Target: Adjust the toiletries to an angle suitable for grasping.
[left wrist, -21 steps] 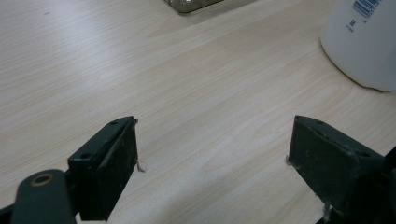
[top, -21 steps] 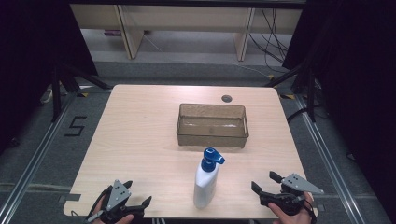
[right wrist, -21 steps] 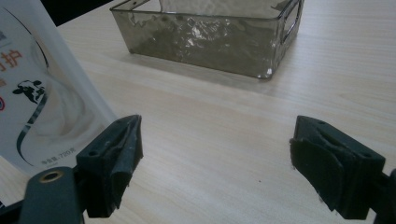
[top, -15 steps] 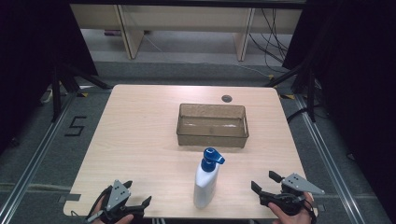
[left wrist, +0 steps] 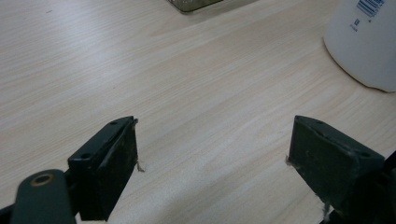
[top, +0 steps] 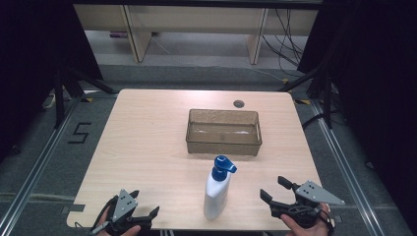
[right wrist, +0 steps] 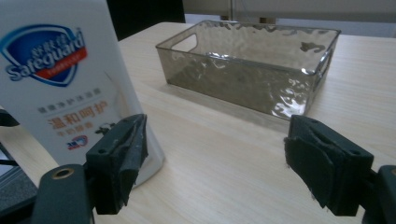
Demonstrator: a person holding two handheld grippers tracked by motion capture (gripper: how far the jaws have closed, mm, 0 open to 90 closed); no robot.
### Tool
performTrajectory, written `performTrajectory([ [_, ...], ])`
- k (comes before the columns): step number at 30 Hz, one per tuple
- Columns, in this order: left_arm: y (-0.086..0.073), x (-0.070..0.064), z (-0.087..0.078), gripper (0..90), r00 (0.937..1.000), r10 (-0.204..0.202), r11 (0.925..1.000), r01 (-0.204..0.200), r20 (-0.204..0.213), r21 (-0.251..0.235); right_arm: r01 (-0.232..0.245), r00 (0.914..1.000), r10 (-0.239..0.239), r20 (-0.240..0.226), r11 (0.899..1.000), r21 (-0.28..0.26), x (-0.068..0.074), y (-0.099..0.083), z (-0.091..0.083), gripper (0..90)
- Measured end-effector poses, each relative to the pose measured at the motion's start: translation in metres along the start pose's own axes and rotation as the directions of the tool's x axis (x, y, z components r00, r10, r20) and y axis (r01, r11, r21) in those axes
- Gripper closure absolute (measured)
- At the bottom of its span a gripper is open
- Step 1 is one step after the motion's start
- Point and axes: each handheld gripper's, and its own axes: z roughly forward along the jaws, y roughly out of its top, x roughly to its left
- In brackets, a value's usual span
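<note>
A white soap bottle point(top: 218, 189) with a blue pump stands upright near the table's front edge. Behind it sits a smoky clear plastic bin point(top: 222, 144), with nothing in it. My left gripper point(top: 145, 202) rests open at the front left corner, well left of the bottle. My right gripper point(top: 272, 188) is open at the front right, a short way right of the bottle. In the right gripper view the bottle point(right wrist: 70, 79) stands just beyond the left jaw, the bin point(right wrist: 243, 79) farther off, and the gripper point(right wrist: 215, 135) holds nothing. The left gripper point(left wrist: 212, 140) is wide open over bare wood, with the bottle's base point(left wrist: 364, 42) at upper right.
The light wooden table point(top: 147, 137) has a round cable hole point(top: 239, 103) near its far edge. Dark floor surrounds it, marked with a "5" point(top: 79, 132) at the left. Shelf legs and cables stand beyond the far edge.
</note>
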Motion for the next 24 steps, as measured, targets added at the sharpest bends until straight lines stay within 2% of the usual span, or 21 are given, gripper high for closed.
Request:
performTrajectory([
  [1, 0.000, 0.000, 0.000, 15.2, 1.0000, 0.001, 1.0000, -0.001, 0.005, -0.004, -0.006, 1.0000, 0.006, 0.000, 1.000, 0.003, 0.005, 0.004, -0.002, 22.3],
  [3, 0.000, 0.000, -0.001, 15.3, 1.0000, 0.006, 1.0000, -0.006, -0.001, 0.006, 0.025, 0.9997, -0.025, -0.003, 1.000, -0.018, 0.007, 0.009, -0.002, 22.8],
  [7, 0.000, 0.000, 0.000, 15.3, 0.9999, 0.008, 1.0000, -0.008, 0.007, 0.001, 0.053, 0.9985, -0.053, -0.012, 0.999, -0.009, 0.015, 0.017, -0.006, 24.9],
  [8, 0.000, 0.000, 0.000, 15.3, 1.0000, 0.006, 1.0000, -0.006, 0.005, 0.001, 0.049, 0.9985, -0.050, -0.025, 0.999, -0.013, 0.016, 0.017, -0.005, 24.9],
  [12, 0.000, 0.000, 0.000, 15.3, 1.0000, 0.008, 1.0000, -0.008, 0.005, 0.001, 0.054, 0.9981, -0.054, -0.029, 0.999, -0.008, 0.021, 0.020, -0.007, 25.5],
  [14, 0.000, 0.000, 0.000, 15.3, 1.0000, 0.004, 1.0000, -0.004, 0.007, -0.005, 0.070, 0.9962, -0.071, -0.050, 0.997, -0.019, 0.024, 0.023, -0.006, 24.4],
  [15, -0.001, 0.000, 0.001, 15.3, 1.0000, -0.002, 0.9999, 0.002, 0.008, -0.012, 0.071, 0.9944, -0.073, -0.076, 0.997, -0.031, 0.027, 0.025, -0.005, 23.9],
  [16, -0.001, 0.000, 0.001, 15.3, 1.0000, -0.002, 0.9999, 0.002, 0.008, -0.012, 0.071, 0.9944, -0.073, -0.076, 0.997, -0.031, 0.027, 0.025, -0.005, 23.9],
  [17, -0.001, 0.000, 0.001, 15.3, 1.0000, -0.002, 0.9999, 0.002, 0.009, -0.010, 0.102, 0.9912, -0.104, -0.081, 0.994, -0.035, 0.032, 0.028, -0.003, 22.6],
  [19, 0.000, 0.000, 0.000, 15.3, 1.0000, 0.005, 1.0000, -0.005, 0.003, 0.002, 0.110, 0.9891, -0.113, -0.094, 0.993, -0.035, 0.034, 0.031, -0.001, 22.1],
  [23, 0.000, 0.000, 0.000, 15.3, 1.0000, 0.005, 1.0000, -0.005, 0.007, 0.002, 0.116, 0.9863, -0.119, -0.115, 0.993, -0.032, 0.041, 0.039, 0.001, 21.8],
  [24, 0.000, 0.000, 0.000, 15.2, 1.0000, 0.005, 1.0000, -0.005, 0.007, 0.002, 0.093, 0.9873, -0.096, -0.127, 0.995, -0.027, 0.044, 0.040, 0.002, 21.8],
])
